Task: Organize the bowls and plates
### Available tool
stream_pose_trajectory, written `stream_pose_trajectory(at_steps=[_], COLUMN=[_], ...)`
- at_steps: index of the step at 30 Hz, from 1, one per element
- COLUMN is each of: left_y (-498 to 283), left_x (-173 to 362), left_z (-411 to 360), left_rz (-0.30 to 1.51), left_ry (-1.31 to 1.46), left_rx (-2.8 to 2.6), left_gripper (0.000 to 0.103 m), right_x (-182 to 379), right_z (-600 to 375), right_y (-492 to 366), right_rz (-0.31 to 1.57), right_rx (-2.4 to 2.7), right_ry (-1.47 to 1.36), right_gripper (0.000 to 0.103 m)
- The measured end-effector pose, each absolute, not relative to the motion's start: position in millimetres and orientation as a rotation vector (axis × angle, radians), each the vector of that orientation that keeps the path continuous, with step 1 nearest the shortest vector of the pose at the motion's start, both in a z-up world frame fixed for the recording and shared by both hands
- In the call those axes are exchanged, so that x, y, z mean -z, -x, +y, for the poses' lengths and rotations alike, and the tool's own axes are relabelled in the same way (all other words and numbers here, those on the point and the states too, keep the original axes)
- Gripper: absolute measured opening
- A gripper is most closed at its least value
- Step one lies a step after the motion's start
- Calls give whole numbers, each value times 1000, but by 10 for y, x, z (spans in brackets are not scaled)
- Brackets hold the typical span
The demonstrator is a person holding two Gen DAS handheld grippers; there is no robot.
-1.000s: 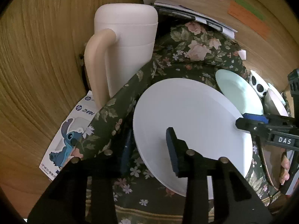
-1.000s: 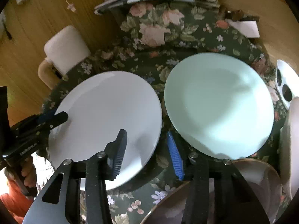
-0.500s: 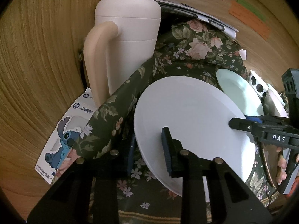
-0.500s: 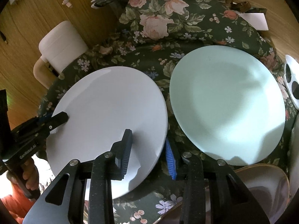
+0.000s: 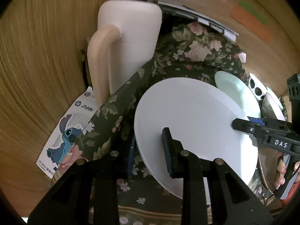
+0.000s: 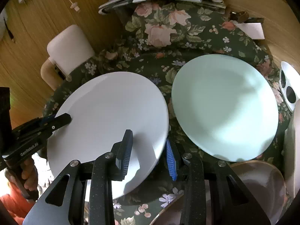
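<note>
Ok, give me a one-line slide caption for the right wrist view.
Both claws, right and left, grip the white plate at opposite rims, beside the pale green plate.

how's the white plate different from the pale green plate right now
The white plate is gripped at opposite rims by the left gripper and right gripper; nothing grips the pale green plate. The white plate looks tilted, its near edge raised off the floral cloth; the green one lies flat. White sits to the left, green to the right. Both are round, plain and empty.
</note>
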State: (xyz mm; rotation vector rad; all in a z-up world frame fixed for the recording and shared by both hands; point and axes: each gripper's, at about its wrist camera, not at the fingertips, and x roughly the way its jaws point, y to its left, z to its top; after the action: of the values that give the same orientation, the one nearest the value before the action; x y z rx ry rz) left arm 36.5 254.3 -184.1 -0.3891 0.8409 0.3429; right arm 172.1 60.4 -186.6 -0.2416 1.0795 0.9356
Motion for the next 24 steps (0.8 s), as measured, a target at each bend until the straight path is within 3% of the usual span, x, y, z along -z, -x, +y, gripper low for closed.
stream_pose_trajectory(at_steps=[24], left_y=[-476], left_x=[1413], left_z=[1944], left_rz=[751], left_ry=[323], left_rx=[-234], left_gripper=[27], right_x=[1523], right_z=[-148], right_y=[-1702], right_rz=[991], right_rx=[-852], right_ry=[155], right_gripper=[31])
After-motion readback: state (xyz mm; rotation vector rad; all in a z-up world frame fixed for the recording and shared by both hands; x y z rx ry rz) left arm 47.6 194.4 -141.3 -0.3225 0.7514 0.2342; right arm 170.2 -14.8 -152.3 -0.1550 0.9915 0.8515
